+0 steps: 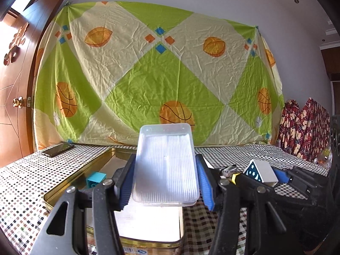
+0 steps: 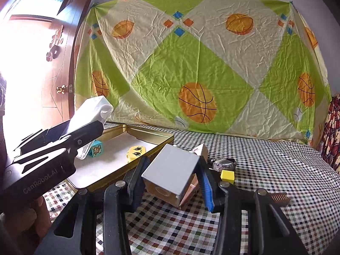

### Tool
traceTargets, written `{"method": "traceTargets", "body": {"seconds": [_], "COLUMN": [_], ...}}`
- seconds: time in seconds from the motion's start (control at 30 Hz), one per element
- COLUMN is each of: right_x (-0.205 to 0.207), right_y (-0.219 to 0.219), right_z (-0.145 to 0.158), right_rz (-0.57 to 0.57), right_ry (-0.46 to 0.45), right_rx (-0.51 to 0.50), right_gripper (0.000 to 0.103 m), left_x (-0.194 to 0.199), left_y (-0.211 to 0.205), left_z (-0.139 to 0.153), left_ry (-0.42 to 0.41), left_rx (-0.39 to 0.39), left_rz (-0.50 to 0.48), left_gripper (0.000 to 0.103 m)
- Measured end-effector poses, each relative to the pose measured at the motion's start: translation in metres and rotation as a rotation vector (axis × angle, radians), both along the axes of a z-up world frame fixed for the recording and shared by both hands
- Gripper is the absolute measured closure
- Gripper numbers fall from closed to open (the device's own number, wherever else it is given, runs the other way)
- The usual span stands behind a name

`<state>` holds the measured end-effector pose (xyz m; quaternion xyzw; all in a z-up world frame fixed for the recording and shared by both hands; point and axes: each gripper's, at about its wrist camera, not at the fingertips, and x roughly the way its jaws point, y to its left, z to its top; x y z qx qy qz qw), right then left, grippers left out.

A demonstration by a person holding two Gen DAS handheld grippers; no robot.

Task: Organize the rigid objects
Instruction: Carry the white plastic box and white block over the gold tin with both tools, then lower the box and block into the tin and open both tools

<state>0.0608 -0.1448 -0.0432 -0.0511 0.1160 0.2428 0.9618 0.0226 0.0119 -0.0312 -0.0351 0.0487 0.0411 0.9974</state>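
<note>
Right now my left tongs [image 1: 164,182] clamp the clear box [image 1: 165,165], right tongs [image 2: 172,180] clamp the house block [image 2: 172,170]; both could collide over the tin tray [image 2: 148,146].

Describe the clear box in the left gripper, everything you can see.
The clear box is a flat, translucent plastic rectangle with rounded corners and a ribbed face, lid shut, apparently packed with thin white sticks. The left gripper clamps its long sides between blue pads, holding it tilted up above the gold tin, far end raised. Nothing else touches it.
</note>
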Motion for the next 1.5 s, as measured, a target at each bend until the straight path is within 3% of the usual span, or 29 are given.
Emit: {"method": "traceTargets", "body": {"seconds": [1.5], "right_x": [-0.001], "right_y": [0.054], "right_z": [0.004], "right_rz": [0.142], "right_ry": [0.055], "right_rx": [-0.012], "right_gripper": [0.056], "left_x": [-0.004], "left_y": [0.058], "left_z": [-0.002], "left_ry": [0.042], "left_rx": [-0.055], "left_rz": [0.074], "left_gripper": [0.050]}}
